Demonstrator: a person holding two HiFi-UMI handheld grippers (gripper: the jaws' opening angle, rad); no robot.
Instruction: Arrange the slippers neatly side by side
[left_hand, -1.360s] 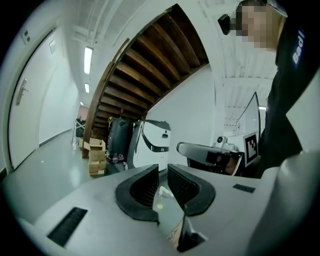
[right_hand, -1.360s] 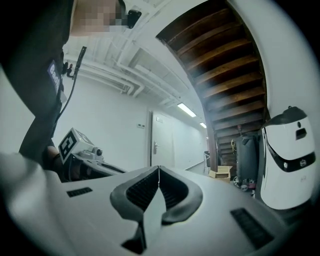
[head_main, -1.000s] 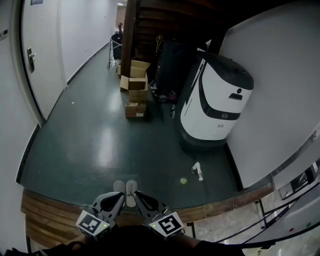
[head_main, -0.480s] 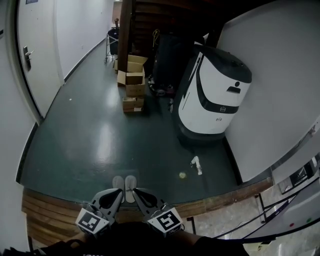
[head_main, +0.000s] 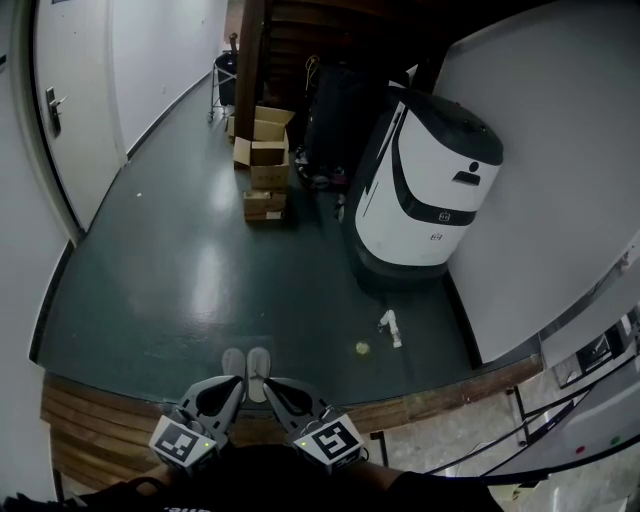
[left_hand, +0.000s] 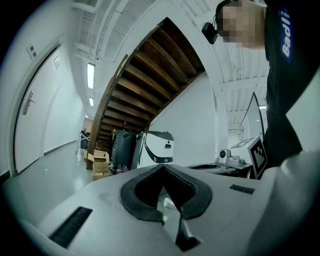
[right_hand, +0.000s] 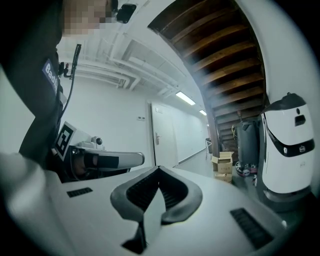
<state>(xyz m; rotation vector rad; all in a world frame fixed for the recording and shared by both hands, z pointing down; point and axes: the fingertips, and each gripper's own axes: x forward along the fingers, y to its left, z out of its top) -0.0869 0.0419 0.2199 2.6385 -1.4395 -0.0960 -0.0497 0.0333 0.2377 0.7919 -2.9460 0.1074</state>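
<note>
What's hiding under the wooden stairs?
Stacked cardboard boxes and a big dark bulky thing beside the white machine. Farther back is too dark to see.

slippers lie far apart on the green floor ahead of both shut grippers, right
No: the slippers lie side by side on the green floor ahead of the shut left gripper and right gripper; the head view shows it.

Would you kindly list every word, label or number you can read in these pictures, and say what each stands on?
"Badli", cut off at the edge: white print on the person's dark shirt.
Emblem on the white machine: too small to read.
The marker cubes: black-and-white patterns, no letters.
The cardboard boxes: no readable print.
</note>
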